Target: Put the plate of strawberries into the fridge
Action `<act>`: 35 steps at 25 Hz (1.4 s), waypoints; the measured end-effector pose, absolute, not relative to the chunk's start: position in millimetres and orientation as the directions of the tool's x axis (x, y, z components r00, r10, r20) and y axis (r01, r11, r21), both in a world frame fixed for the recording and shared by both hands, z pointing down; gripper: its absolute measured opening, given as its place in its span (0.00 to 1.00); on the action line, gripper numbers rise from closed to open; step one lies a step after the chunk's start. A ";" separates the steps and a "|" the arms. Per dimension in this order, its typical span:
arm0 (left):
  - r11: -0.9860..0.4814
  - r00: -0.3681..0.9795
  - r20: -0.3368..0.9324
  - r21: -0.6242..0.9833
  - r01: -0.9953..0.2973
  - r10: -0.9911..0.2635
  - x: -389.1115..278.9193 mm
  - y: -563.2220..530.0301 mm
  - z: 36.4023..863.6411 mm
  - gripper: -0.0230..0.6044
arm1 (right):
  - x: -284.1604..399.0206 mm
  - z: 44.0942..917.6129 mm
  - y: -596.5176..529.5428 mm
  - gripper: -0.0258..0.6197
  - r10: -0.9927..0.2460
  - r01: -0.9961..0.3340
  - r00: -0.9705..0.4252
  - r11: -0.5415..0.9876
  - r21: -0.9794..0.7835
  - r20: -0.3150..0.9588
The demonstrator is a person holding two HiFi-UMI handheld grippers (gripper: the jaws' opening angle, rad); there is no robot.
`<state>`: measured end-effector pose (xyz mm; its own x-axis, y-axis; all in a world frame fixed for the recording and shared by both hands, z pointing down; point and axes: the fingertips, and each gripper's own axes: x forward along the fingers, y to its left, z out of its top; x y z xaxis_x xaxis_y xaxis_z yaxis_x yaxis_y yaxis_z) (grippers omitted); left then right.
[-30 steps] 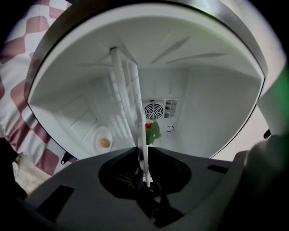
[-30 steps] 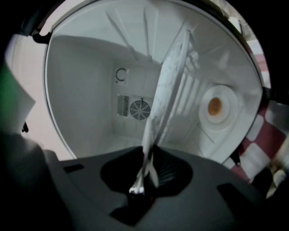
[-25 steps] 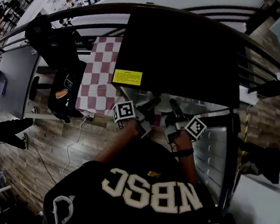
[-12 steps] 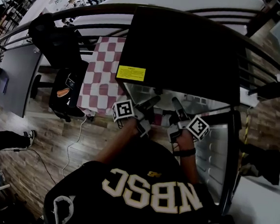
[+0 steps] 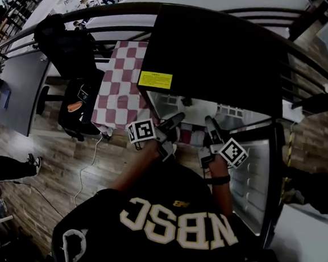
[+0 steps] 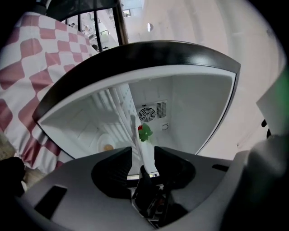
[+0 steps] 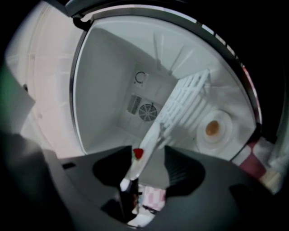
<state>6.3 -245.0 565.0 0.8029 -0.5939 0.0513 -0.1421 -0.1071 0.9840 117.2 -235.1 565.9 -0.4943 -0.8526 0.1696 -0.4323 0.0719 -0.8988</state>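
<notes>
The left gripper (image 6: 143,153) and right gripper (image 7: 148,151) have just been opening, jaws apart around the plate (image 5: 187,136) edge, so best draw both straight back out of the fridge (image 5: 216,52) without nudging it.

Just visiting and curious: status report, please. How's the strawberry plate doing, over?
Left gripper, right gripper open, jaws just opened, pads off. Plate of strawberries between them, on fridge shelf. No obstruction seen.

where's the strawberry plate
The plate sits mid head view, in the open fridge at the white shelf, between the left tool and right tool, whose jaws have just been opening.
</notes>
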 end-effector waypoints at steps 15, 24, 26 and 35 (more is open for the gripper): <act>-0.285 0.772 0.217 0.843 -0.457 -0.598 -8.5 -209.0 578.1 0.28 | 124.2 571.2 -199.8 0.38 -0.860 -0.643 -0.452 0.131 -0.755 0.236; -0.513 0.703 0.273 0.521 -0.682 -0.657 -1.9 -189.8 566.4 0.25 | 115.4 560.2 -182.5 0.38 -0.855 -0.877 -0.408 0.270 -0.397 0.320; -0.546 0.690 0.262 0.452 -0.706 -0.675 0.1 -187.4 561.1 0.23 | 112.7 559.8 -180.6 0.37 -0.856 -0.898 -0.396 0.285 -0.334 0.333; -0.580 0.647 0.265 0.294 -0.760 -0.715 4.4 -189.3 556.6 0.11 | 110.2 555.1 -182.2 0.21 -0.877 -0.942 -0.334 0.301 -0.145 0.347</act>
